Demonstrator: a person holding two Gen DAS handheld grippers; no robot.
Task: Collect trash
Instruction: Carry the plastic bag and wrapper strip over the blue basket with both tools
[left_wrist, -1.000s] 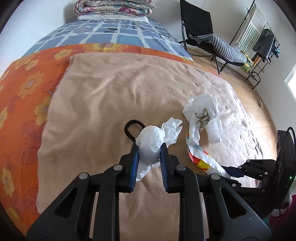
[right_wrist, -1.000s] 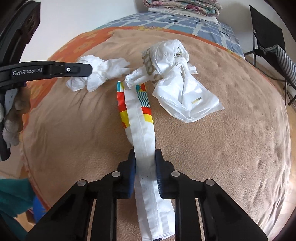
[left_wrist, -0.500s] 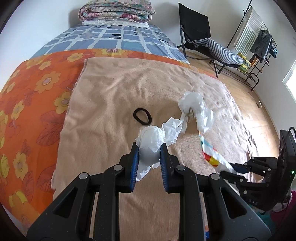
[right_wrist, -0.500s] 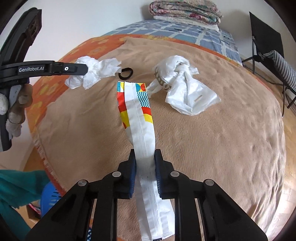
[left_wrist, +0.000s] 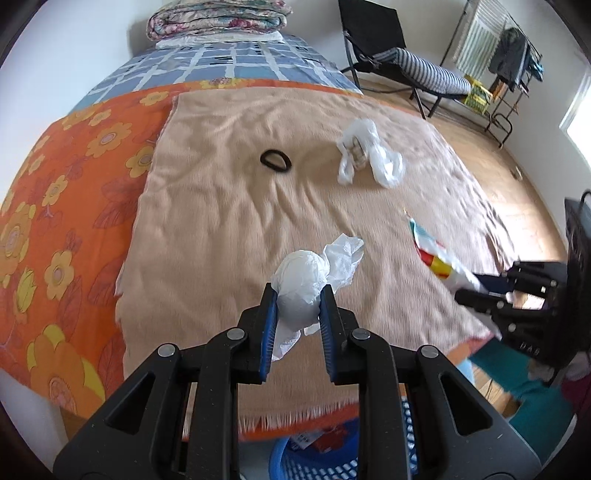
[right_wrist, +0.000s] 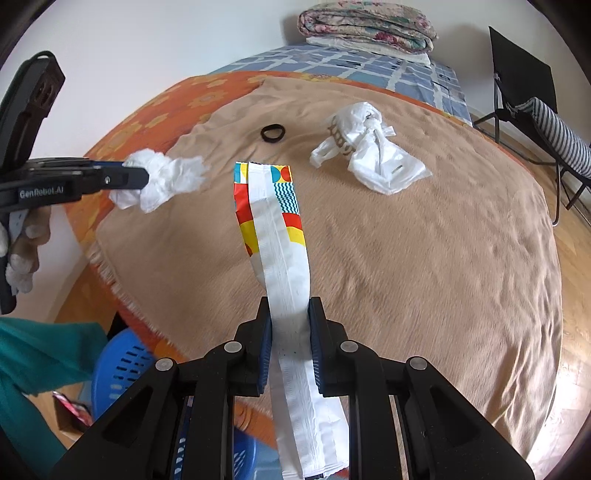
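Each camera sits on a gripper and looks down along its two fingers at the bed (left_wrist: 229, 206), from close above the near edge. Both views share the tan blanket (right_wrist: 424, 266), the black ring (left_wrist: 276, 161) and the white bag (right_wrist: 369, 155). The left view shows the other gripper at its right edge; the right view shows it at its left edge.

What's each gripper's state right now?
Left gripper: closed on the crumpled white tissue.
Right gripper: closed on the colourful wrapper.
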